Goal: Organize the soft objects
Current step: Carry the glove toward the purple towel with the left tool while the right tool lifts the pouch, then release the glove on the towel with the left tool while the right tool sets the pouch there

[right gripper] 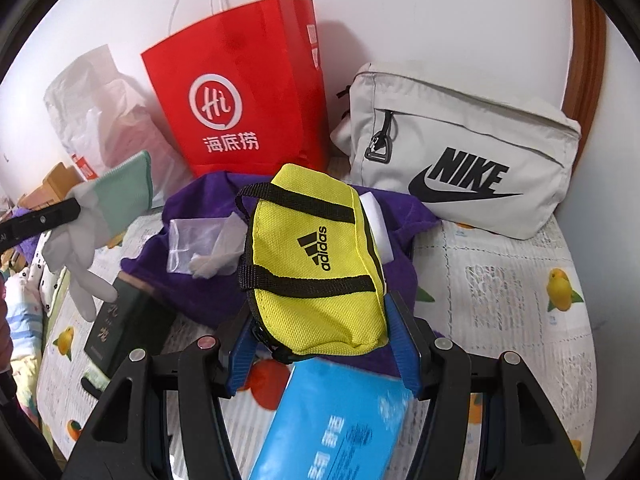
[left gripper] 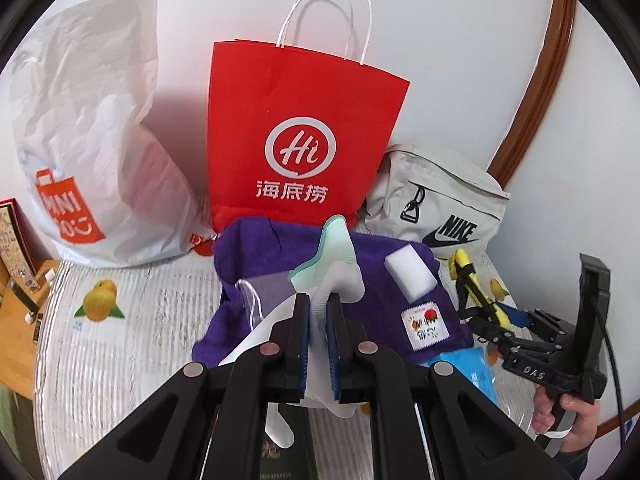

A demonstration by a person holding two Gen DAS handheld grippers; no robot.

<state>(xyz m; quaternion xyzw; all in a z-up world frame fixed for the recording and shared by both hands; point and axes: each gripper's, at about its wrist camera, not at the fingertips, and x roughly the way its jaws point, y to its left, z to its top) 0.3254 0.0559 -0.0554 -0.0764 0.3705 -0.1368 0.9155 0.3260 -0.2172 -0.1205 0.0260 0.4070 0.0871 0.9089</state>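
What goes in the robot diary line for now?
left gripper: shut on glove | right gripper: shut on yellow pouch | both above purple towel

Bright, even light; soft shadows on the wall; fisheye-curved edges, slight blur.

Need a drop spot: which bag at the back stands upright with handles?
The red paper bag, with white twine handles; the white plastic bag slumps, the grey Nike pouch lies low.

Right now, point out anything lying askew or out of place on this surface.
The purple towel lies crumpled, with a white sponge block and a clear plastic bag dumped on it. The white shopping bag behind slumps, creased. Nothing spilled or torn.
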